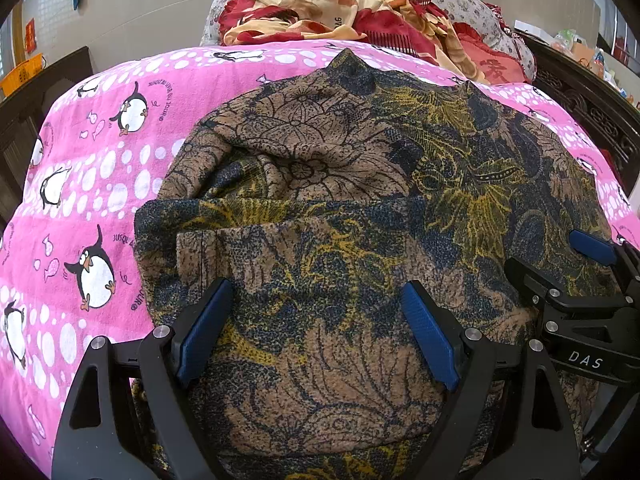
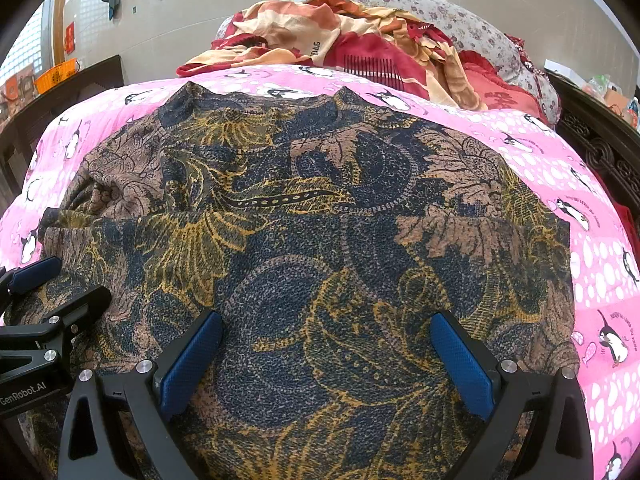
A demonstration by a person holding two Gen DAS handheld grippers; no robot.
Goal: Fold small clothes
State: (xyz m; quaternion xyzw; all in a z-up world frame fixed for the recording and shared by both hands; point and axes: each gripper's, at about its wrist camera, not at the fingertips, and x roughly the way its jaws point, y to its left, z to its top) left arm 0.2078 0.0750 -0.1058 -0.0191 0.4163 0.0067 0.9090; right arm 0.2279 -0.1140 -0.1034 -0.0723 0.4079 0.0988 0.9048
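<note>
Blue pads of my left gripper (image 1: 316,320) stand wide apart just above the near part of the garment (image 1: 360,184), nothing pinched between them. My right gripper (image 2: 326,360) beside it is the same: jaws spread, cloth below them, no grip taken.

To my eye the garment will handle light and limp. It looks like a soft, slightly fuzzy knit, so it should bunch and drape rather than hold a line, and it probably won't slip much against the pads. I would take hold at the near hem, one gripper toward each corner, pinching both layers so the fold carries evenly; grabbing mid-panel would likely only lift a peak.

It lies spread on the pink penguin-print sheet (image 1: 100,168), neck end pointing away from me toward the heap of red and cream bedding (image 1: 328,8). Its pattern is brown, dark blue and mustard yellow, with flowers and leaves. Both sleeves seem already laid across the body, their upper edges making a ridge across the middle; some wrinkles sit on the left shoulder.
</note>
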